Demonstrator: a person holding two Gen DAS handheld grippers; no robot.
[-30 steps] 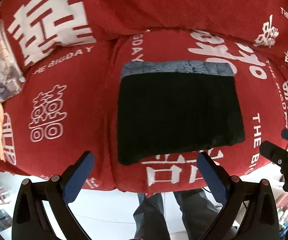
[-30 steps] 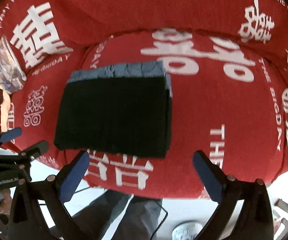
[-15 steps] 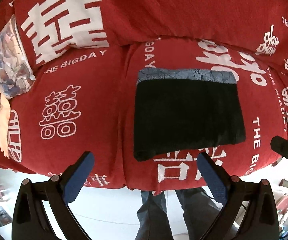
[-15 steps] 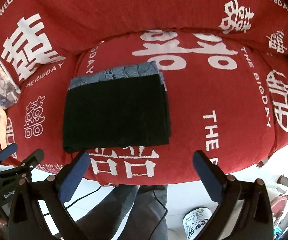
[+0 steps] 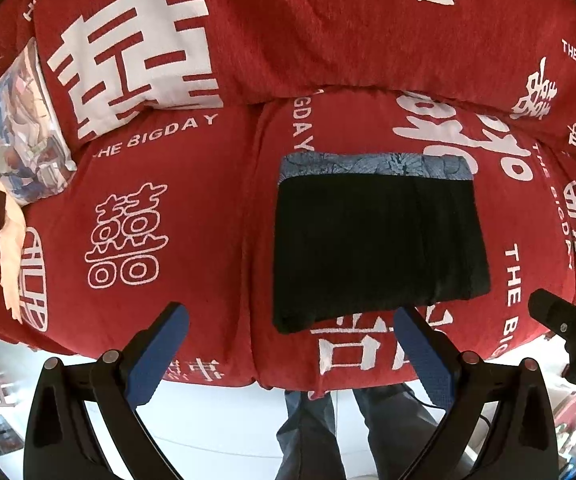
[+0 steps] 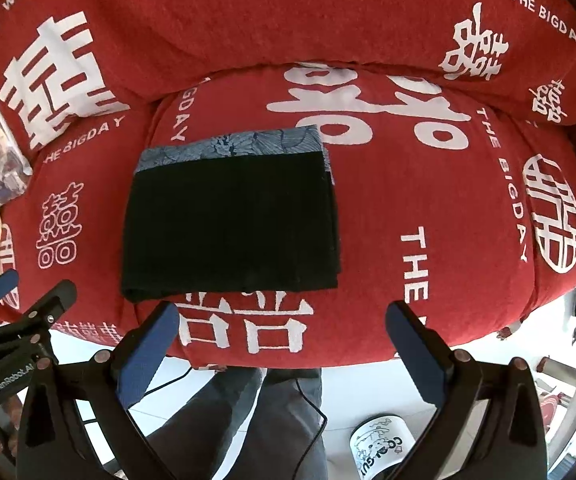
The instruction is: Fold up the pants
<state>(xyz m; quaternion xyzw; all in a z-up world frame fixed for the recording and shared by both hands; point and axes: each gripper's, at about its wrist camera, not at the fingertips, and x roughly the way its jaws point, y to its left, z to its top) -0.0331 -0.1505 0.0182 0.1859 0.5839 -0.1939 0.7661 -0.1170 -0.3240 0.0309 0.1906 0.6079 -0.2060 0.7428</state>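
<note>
The black pants [image 5: 376, 248] lie folded into a flat rectangle on a red sofa seat cushion [image 5: 175, 208], with a blue patterned band along the far edge. They also show in the right wrist view [image 6: 231, 220]. My left gripper [image 5: 288, 332] is open and empty, held back above the cushion's front edge. My right gripper [image 6: 283, 330] is open and empty too, just in front of the pants. Each gripper shows at the edge of the other's view, the right one [image 5: 568, 320] and the left one [image 6: 11, 312].
The sofa back [image 6: 288, 12] rises behind the seat. A patterned pillow [image 5: 23, 136] and a cream cloth [image 5: 7, 248] lie at the left. The person's legs [image 6: 255, 420] stand on the white floor, with a printed white cup [image 6: 380, 448] beside them.
Both grippers have pulled back and up from the sofa, so the folded pants look smaller and farther away. The pants have not moved. Both grippers stay open.
</note>
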